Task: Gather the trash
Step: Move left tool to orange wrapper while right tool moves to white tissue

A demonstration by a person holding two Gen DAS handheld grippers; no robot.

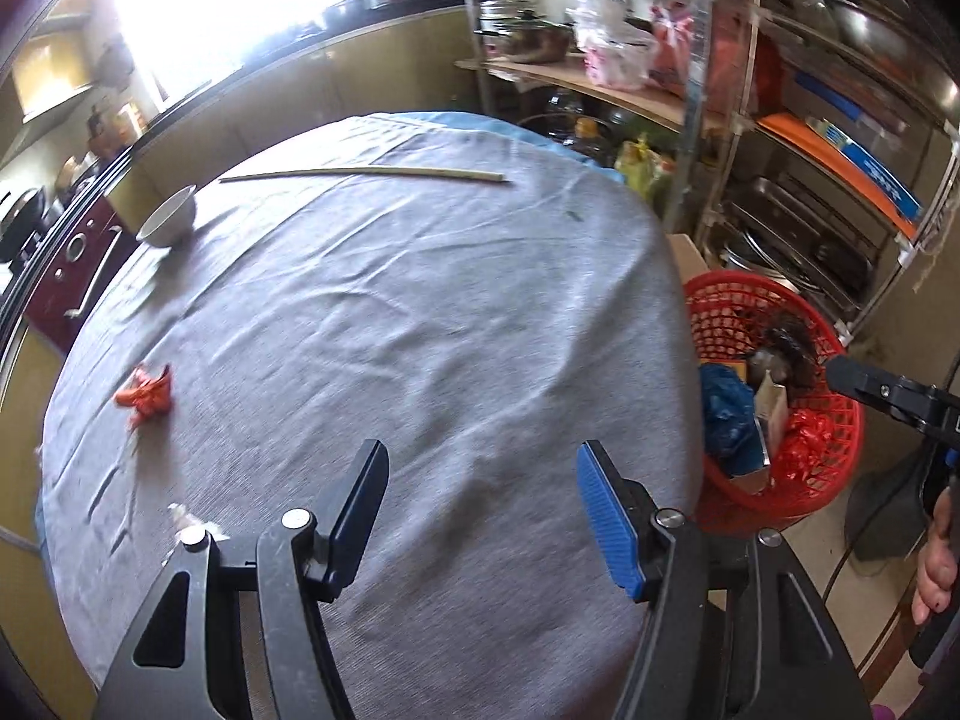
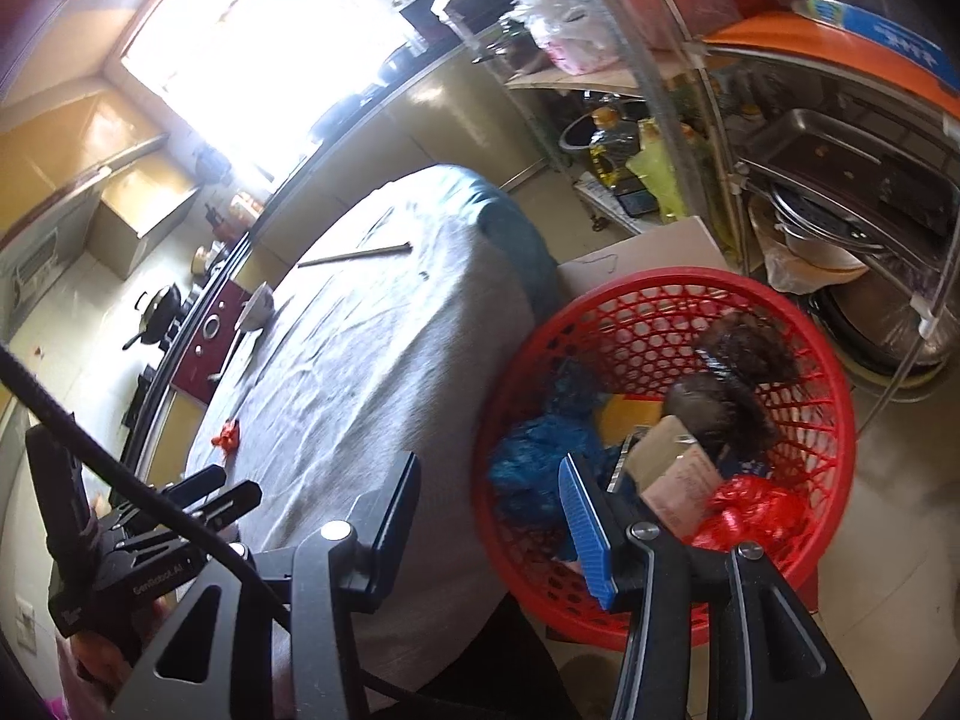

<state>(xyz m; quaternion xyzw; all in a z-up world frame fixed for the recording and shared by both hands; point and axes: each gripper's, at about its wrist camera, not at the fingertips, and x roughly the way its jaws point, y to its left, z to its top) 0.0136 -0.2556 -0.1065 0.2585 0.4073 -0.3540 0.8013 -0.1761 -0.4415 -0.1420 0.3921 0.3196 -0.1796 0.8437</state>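
Note:
A crumpled red wrapper (image 1: 146, 393) lies on the grey tablecloth (image 1: 390, 312) at the left; it also shows in the right wrist view (image 2: 228, 435). A small white scrap (image 1: 187, 519) lies by the near left edge. My left gripper (image 1: 480, 507) is open and empty over the near side of the table. A red basket (image 2: 804, 360) stands on the floor to the table's right, holding blue plastic (image 2: 534, 456), a red bag (image 2: 750, 510), a small carton (image 2: 678, 468) and dark clumps. My right gripper (image 2: 489, 531) is open and empty, just above the basket's near rim.
A white bowl (image 1: 170, 219) and a long pale stick (image 1: 366, 173) lie at the table's far side. Metal shelves (image 1: 810, 138) with pots, bags and trays stand to the right behind the basket. A cardboard box (image 2: 648, 252) sits between table and basket. A kitchen counter (image 1: 78, 222) runs at left.

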